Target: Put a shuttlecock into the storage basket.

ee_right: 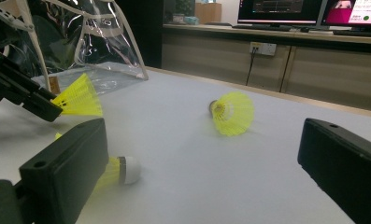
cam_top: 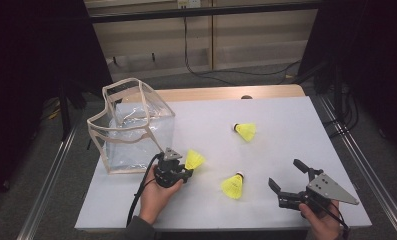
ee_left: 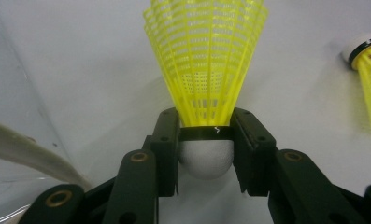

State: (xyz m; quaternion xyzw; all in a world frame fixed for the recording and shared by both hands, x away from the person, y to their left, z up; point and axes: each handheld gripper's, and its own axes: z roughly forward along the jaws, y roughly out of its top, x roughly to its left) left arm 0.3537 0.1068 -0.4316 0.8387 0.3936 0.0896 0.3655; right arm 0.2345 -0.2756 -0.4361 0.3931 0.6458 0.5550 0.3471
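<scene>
Three yellow shuttlecocks are out: one (ee_left: 206, 70) is pinched at its stiff white cork by the left hand-held gripper (cam_top: 172, 172) beside the clear bag (cam_top: 131, 125). It looks featherlight, its mesh skirt easily crushed. The right hand-held gripper (cam_top: 291, 182) hangs spread above the desk (cam_top: 286, 115).

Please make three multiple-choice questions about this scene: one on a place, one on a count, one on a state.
1. Where does the clear bag stand?
A. far right of the table
B. left of the table
C. on the floor

2. How many yellow shuttlecocks are there?
A. two
B. three
C. five

3. What is the state of the right tool?
A. open, empty
B. shut on a shuttlecock
C. shut on the bag

Key: 1 B, it stands on the table's left part. 2 B, one in the left tool, two lying loose. 3 A, its jaws stand wide apart.
</scene>
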